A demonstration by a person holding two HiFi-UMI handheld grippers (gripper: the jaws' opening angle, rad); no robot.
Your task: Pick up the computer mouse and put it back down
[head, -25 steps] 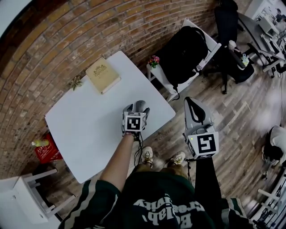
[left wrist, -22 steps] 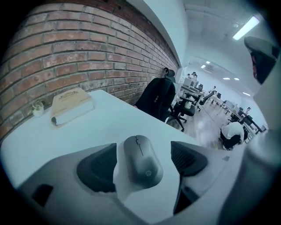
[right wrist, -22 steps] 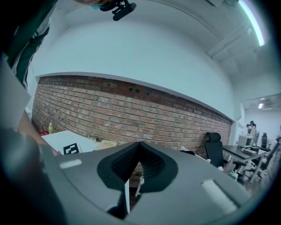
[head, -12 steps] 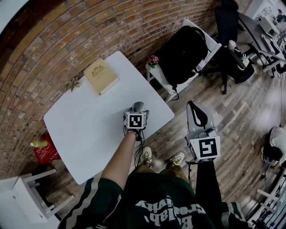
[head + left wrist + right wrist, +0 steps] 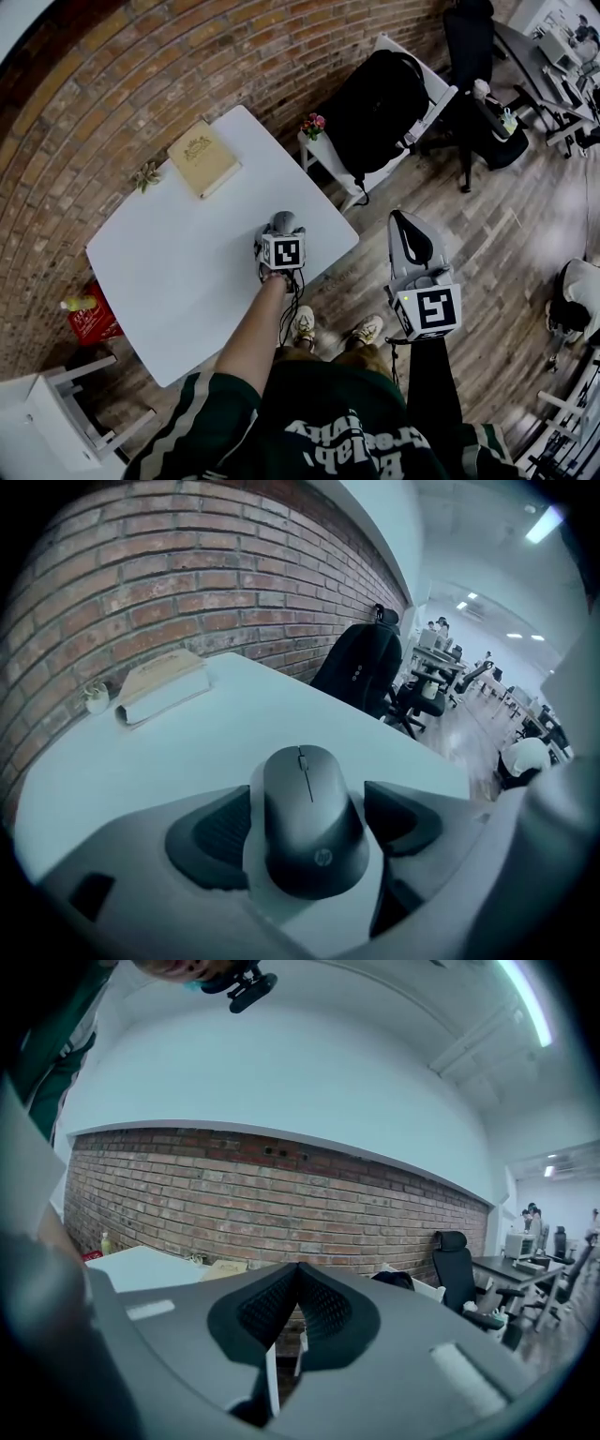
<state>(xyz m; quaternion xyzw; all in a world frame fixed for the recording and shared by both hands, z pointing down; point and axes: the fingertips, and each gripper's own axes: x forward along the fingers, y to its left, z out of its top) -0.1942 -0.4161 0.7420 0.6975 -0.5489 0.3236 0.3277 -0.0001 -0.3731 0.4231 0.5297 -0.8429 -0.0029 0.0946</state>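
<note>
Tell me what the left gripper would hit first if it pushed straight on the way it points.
The computer mouse. It sits on the white table between the open jaws of the left gripper, so its rear would probably meet the gripper first. Beyond it, bare table up to the brick wall.

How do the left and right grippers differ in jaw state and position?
The left gripper has its jaws apart around the mouse; the right gripper has its jaws together with nothing between them. The left gripper is over the table; the right gripper is off its edge, above the floor. Both point away from the person.
</note>
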